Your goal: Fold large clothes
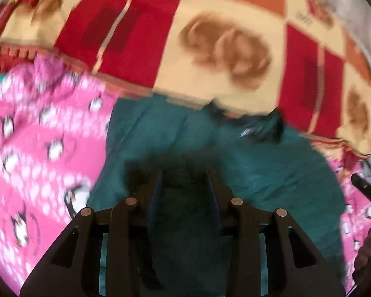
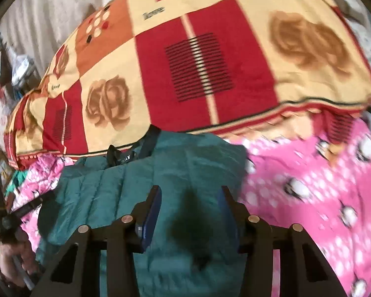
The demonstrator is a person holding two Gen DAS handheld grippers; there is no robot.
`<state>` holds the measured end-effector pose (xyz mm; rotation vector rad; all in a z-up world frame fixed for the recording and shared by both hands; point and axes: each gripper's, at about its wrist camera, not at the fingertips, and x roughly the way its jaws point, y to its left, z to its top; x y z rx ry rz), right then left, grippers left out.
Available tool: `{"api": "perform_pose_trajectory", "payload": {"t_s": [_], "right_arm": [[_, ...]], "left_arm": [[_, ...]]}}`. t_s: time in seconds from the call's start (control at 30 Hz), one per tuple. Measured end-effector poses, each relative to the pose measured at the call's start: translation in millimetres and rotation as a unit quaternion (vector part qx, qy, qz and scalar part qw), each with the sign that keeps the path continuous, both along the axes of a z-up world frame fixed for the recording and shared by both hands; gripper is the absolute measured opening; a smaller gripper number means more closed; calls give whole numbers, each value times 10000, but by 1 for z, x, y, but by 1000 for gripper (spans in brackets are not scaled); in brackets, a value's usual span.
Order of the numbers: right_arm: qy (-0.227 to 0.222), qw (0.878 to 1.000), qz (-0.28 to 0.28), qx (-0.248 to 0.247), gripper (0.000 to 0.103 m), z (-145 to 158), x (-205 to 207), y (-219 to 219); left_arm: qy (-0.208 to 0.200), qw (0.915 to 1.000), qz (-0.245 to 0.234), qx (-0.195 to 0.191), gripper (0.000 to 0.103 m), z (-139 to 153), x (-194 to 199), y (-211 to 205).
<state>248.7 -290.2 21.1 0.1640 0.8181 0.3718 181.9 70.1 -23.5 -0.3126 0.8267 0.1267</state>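
A teal quilted jacket (image 1: pixel 259 163) lies on a bed, its dark collar and label (image 2: pixel 126 158) toward the far side. My left gripper (image 1: pixel 184 175) hovers over the jacket's near part, jaws a little apart; only its dark shadow shows between them. My right gripper (image 2: pixel 190 193) is above the jacket (image 2: pixel 185 163) too, blue pads (image 2: pixel 153 212) apart, with flat fabric and a shadow below them. Both views are motion-blurred. The other gripper (image 2: pixel 2 212) and the hand (image 2: pixel 14 255) that holds it show at the left edge of the right wrist view.
A pink penguin-print blanket (image 1: pixel 37 148) (image 2: pixel 309 198) covers the bed under the jacket. A thick red, orange and cream rose-pattern blanket (image 1: pixel 210 37) (image 2: pixel 197 61) is piled just beyond the collar. White bedding (image 2: pixel 49 12) and clutter (image 2: pixel 10 69) lie far left.
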Motion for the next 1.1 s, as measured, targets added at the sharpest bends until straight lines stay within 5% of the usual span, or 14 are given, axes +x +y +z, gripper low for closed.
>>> {"api": "perform_pose_trajectory", "payload": {"t_s": [0.13,0.2,0.43,0.57,0.67,0.83,1.0,1.1], "right_arm": [[744,9964,223,-333,46,-66,19,16],[781,9966,239,-90,47,-79,21,12],[1084,9931,436,-24,46,-63,36,12],[352,9987,-187,320,46,-26,53,-4],[424,9969,-456,481,46,-29,81,0],[1123,9929,-246,-302,47,-98,109,29],[1067,9925,-305,-508,47,-89,107,31],[639,9959,-352,-528,47,-56,84,30]], "left_arm": [[-147,9996,-95,223,34,-26,-10,-7],[-124,9993,-73,350,34,-28,-9,-10],[-160,9991,-70,376,34,-34,-5,-9],[-179,9989,-73,437,34,-34,-3,-12],[-200,9990,-78,403,34,-35,-2,-11],[-225,9988,-125,416,34,-36,0,-14],[-228,9987,-109,444,34,-37,0,-13],[-231,9987,-111,435,34,-37,0,-13]]}}
